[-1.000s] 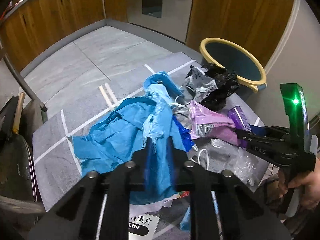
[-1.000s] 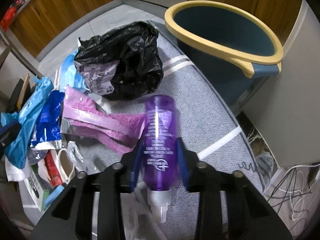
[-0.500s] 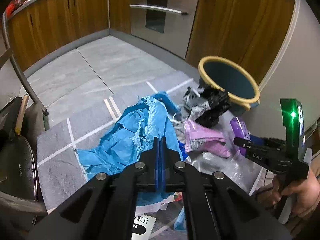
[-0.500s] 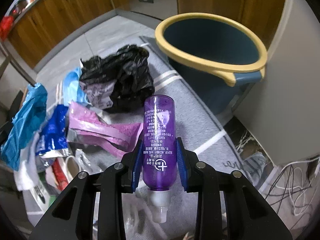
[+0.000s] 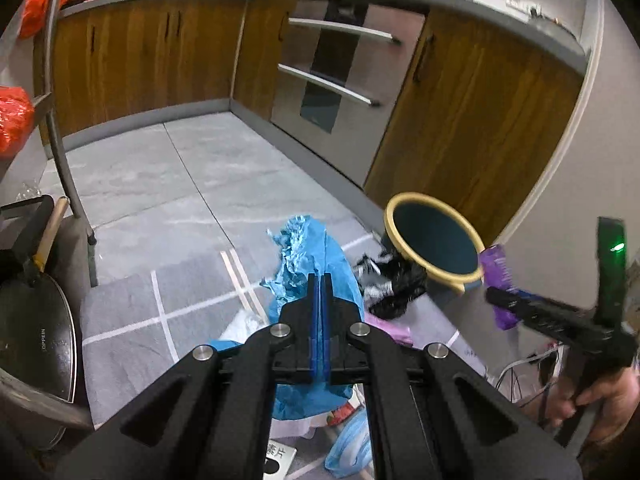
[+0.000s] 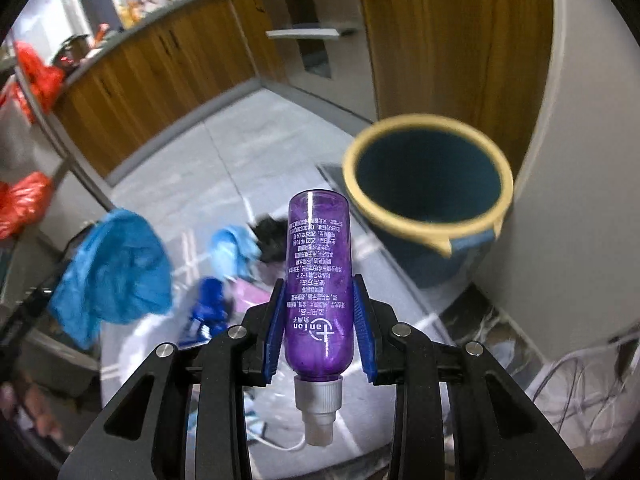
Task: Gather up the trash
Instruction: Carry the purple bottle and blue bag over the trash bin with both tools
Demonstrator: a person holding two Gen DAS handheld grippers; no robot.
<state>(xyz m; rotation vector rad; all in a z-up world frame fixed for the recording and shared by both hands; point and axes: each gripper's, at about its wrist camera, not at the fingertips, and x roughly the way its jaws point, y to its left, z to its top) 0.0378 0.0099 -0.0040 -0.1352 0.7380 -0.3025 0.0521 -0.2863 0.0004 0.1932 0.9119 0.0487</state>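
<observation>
My left gripper (image 5: pixel 320 280) is shut on a crumpled blue plastic bag (image 5: pixel 308 252) and holds it up off the floor; the bag also shows hanging in the right wrist view (image 6: pixel 112 272). My right gripper (image 6: pixel 318 304) is shut on a purple bottle (image 6: pixel 318 280), cap toward me, held in the air short of the blue bin with a yellow rim (image 6: pixel 428 184). In the left wrist view the bin (image 5: pixel 434 240) stands by the wall, with the right gripper (image 5: pixel 520 312) and bottle (image 5: pixel 496 276) beside it.
More trash lies on the grey rug: a black bag (image 5: pixel 396 284), a pink packet (image 5: pixel 390 330), a dark blue wrapper (image 6: pixel 210 300), light blue pieces (image 6: pixel 236 248). A pan (image 5: pixel 36 344) and chair leg (image 5: pixel 72 184) are left. Cables (image 6: pixel 580 380) lie right of the bin. Wooden cabinets stand behind.
Both grippers have risen well above the floor. The blue bag has lifted off the pile with the left gripper. The purple bottle has lifted and moved nearer the bin's height.
</observation>
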